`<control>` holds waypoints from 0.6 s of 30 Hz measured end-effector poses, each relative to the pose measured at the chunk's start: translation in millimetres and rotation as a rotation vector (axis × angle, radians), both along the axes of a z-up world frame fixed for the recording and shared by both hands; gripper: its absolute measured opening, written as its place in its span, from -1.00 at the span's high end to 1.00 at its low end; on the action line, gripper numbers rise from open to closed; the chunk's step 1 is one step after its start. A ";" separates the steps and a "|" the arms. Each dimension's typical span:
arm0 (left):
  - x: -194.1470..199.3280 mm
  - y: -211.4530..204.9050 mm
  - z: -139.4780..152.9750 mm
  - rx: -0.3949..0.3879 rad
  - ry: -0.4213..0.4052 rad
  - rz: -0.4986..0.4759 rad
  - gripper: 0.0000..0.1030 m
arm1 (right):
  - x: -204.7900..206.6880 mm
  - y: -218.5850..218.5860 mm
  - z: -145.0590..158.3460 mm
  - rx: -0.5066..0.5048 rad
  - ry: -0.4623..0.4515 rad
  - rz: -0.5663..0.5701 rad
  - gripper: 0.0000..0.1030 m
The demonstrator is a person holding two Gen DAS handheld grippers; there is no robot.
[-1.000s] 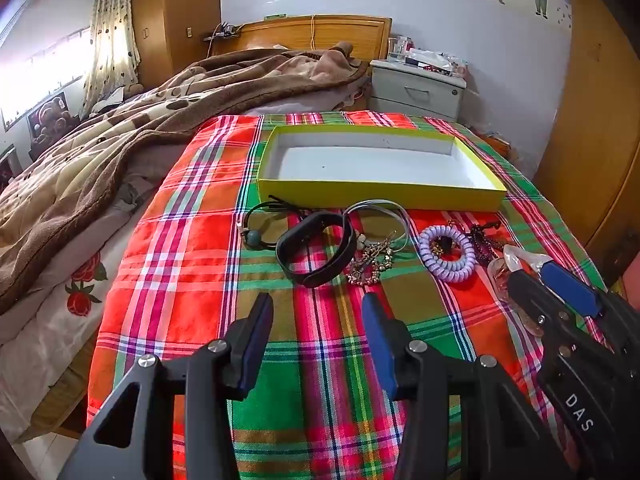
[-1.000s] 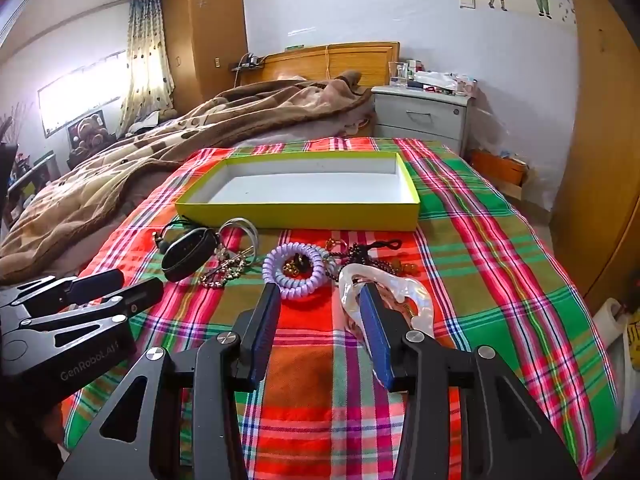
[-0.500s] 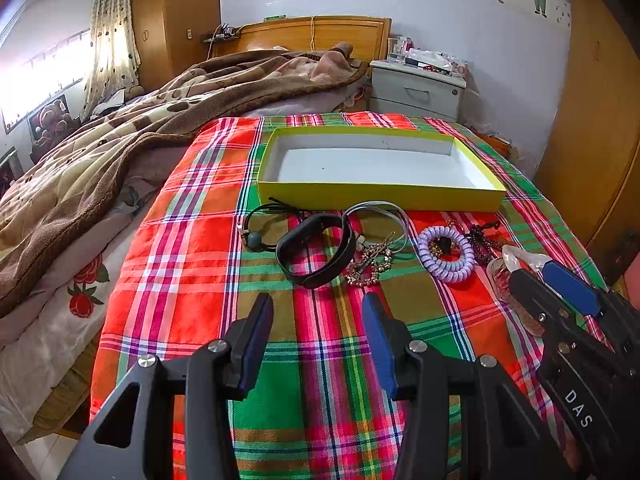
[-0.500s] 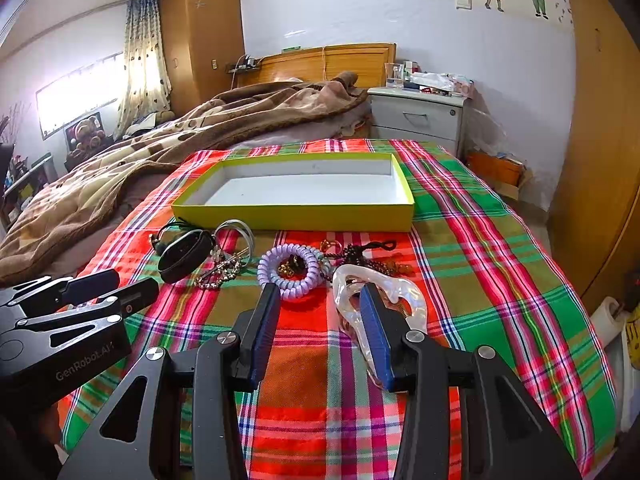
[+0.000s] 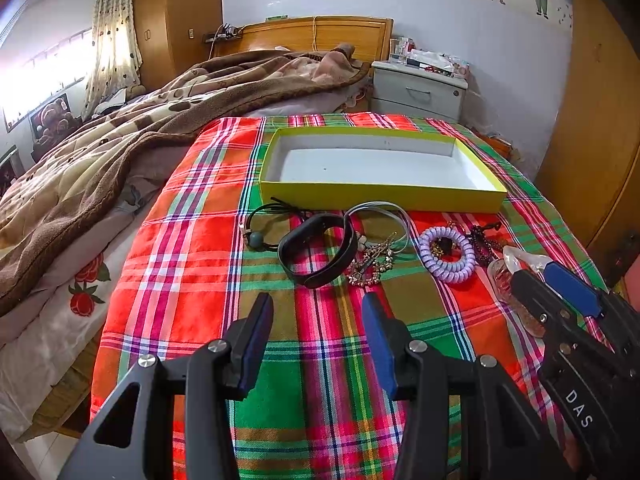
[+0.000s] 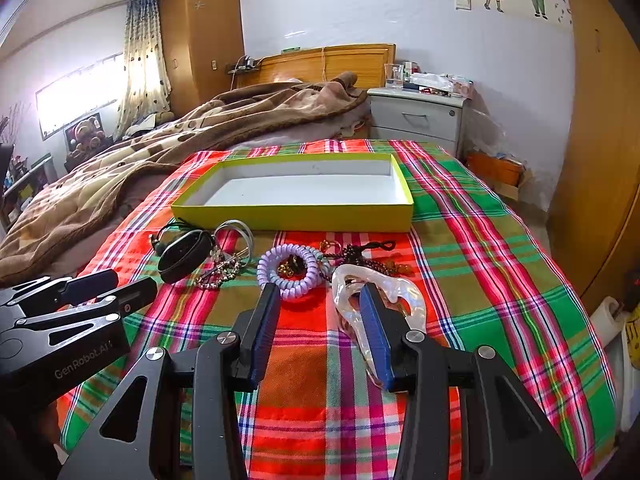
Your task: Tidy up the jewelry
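R tongs (image 6: 316, 300) advanced; pearly hair clip (image 6: 404, 292) under R blade.

Left gripper (image 5: 316, 320): jaws spread wide, nothing between the blue pads (image 5: 256, 340), fingers level and pointing forward, held low. Seen from the right wrist view it enters at the lower left, black body, fingers aimed to the right, tips slightly apart. Right gripper (image 6: 318, 312): jaws also spread wide, pads parallel, nothing clamped between them, fingers pointing forward and slightly down. From the left wrist view the right gripper (image 5: 536, 276) comes in at the lower right edge, angled up and to the left, one blue pad showing near its tip.
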State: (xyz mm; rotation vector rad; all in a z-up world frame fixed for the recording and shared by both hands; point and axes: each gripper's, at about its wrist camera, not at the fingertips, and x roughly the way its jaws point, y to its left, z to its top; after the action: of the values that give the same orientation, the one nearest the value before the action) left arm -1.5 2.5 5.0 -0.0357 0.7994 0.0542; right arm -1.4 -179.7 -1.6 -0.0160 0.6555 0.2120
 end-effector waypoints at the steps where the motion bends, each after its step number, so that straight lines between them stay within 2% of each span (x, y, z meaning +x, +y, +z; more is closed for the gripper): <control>1: 0.2 0.1 -0.1 -0.001 0.001 -0.001 0.07 | 0.3 -0.4 0.0 -0.001 0.001 0.000 0.18; 18: 0.6 0.8 -1.3 0.005 0.002 0.005 0.07 | 0.4 0.0 -2.4 -0.003 -0.002 -0.004 0.18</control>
State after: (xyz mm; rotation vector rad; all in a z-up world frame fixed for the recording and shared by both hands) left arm -0.9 3.3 3.8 -0.0333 0.8012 0.0609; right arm -1.0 -179.7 -4.0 -0.0177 0.6534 0.2070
